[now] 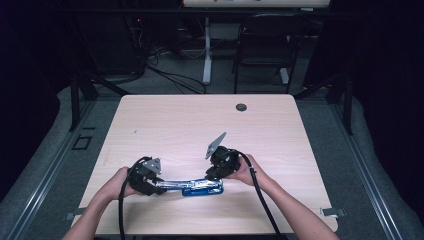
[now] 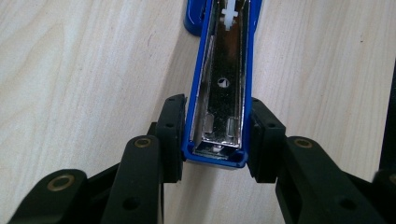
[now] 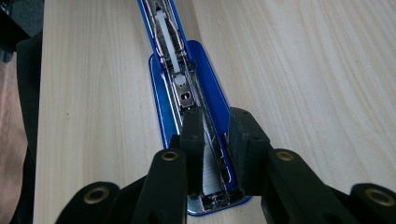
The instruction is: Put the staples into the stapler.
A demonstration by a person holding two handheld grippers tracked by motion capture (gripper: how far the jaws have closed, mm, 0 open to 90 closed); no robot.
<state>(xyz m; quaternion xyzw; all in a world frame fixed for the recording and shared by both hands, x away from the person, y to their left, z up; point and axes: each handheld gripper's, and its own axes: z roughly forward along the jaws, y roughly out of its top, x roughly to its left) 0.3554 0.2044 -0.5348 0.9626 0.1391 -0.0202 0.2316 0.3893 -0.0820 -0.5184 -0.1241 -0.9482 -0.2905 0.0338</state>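
Both forearms are bare to the bottom edge of the high view, no sleeves on them. The left gripper (image 1: 158, 186) is a chunky black unit with a small grey three-cornered plate on top and a thick black cable trailing from it. The right gripper (image 1: 212, 176) is matching black, its grey plate more prominent, with its own heavy black cable. In the gripper views each jaw is matte black, angular, with brass-coloured rivets at the joints and small screw holes in the blocky pads.
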